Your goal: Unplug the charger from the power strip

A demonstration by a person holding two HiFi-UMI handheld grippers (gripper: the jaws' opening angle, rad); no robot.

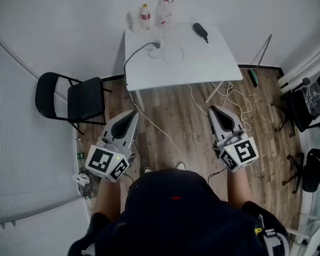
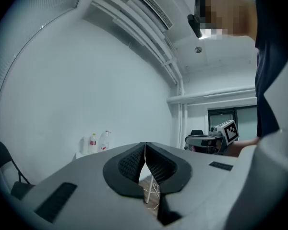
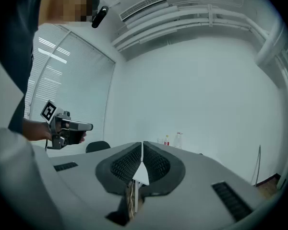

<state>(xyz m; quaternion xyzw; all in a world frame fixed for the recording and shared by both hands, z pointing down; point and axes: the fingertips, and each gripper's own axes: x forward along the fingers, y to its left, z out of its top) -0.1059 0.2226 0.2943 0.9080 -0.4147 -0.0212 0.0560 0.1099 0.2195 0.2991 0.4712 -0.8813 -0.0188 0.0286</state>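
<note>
A white table [image 1: 202,68] stands at the far side of the room. On it lies a small dark charger [image 1: 156,45] with a black cable running off the table's left edge. Beside it is a faint white outline [image 1: 172,53], probably the power strip, hard to tell against the tabletop. My left gripper [image 1: 132,114] and right gripper [image 1: 214,110] are held level in front of the person, well short of the table. In the left gripper view the left gripper [image 2: 145,145] has its jaws together with nothing between them. The right gripper [image 3: 142,145] looks the same in its own view.
Two bottles [image 1: 145,16] and a black handset-like object [image 1: 200,32] are on the table. A black folding chair [image 1: 69,97] stands left, office chairs [image 1: 309,108] right. White cable [image 1: 232,97] loops over the wood floor under the table.
</note>
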